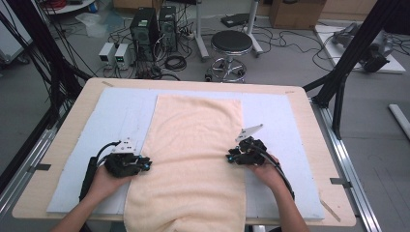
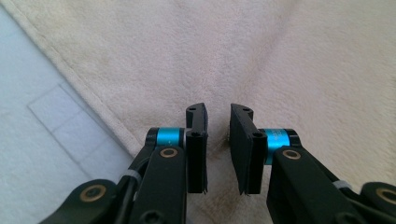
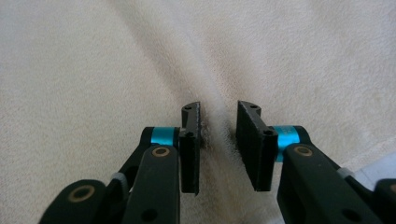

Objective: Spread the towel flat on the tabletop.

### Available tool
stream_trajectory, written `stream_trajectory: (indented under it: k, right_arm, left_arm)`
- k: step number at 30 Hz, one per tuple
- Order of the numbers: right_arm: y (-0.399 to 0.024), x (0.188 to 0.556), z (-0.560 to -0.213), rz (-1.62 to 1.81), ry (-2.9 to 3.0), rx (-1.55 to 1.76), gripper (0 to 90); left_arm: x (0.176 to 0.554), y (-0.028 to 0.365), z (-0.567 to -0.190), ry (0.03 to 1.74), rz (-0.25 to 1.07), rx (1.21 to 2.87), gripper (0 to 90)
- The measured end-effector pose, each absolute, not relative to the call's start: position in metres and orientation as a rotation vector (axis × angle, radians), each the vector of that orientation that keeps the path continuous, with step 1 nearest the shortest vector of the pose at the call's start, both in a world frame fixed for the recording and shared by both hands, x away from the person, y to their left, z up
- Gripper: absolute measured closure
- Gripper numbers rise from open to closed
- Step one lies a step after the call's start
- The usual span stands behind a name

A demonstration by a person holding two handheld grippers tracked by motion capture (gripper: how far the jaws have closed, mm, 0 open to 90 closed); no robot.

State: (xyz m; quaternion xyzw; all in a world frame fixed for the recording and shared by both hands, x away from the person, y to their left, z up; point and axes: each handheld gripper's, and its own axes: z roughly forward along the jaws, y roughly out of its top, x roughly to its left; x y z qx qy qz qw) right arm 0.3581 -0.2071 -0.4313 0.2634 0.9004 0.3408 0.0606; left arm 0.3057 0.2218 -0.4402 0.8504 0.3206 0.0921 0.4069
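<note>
Cream terry cloth takes up the middle of the high view: a long beige towel (image 1: 193, 159) lies flat on a pale blue-grey mat (image 1: 87, 159) over the light wooden table (image 1: 316, 145). Its far edge sits square in the upper centre of the frame, and its near end hangs over the table edge at the bottom.

Both hands are in. The left gripper (image 1: 144, 164) is at the towel's left border, lower left of centre, and the right gripper (image 1: 229, 157) is at the opposite border, lower right of centre, the two roughly level with each other.

From the left gripper view, the jaws of that gripper (image 2: 218, 140) stand narrow with a slim gap, and a soft ridge of cloth runs up between them just inside the hemmed edge. In the right gripper view it's the same story: that gripper (image 3: 218, 140) has its jaws drawn close, a raised crease of towel sitting in the gap. Whether the pads are truly biting the fabric yet, I can't tell on either side.

So my read is early days. The towel is spread and smooth and the pinch on both borders is being set, but there's no fold in the cloth yet. Lifting and folding all look left to do.
</note>
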Motion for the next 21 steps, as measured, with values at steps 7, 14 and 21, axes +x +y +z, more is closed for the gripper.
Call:
stream_trajectory:
  k: [7, 14, 21]
  right_arm:
    - [-0.218, 0.359, -0.43, 1.001, 2.712, 0.817, 61.1]
    - [-0.213, 0.349, -0.421, 1.094, 2.648, 0.791, 51.4]
    - [-0.198, 0.334, -0.426, 1.178, 2.709, 0.682, 47.7]
  left_arm:
    - [0.296, 0.227, -0.44, 0.781, 0.199, 2.151, 72.3]
    - [0.3, 0.222, -0.438, 0.759, 0.299, 2.159, 59.7]
    - [0.302, 0.212, -0.441, 0.726, 0.317, 2.194, 54.0]
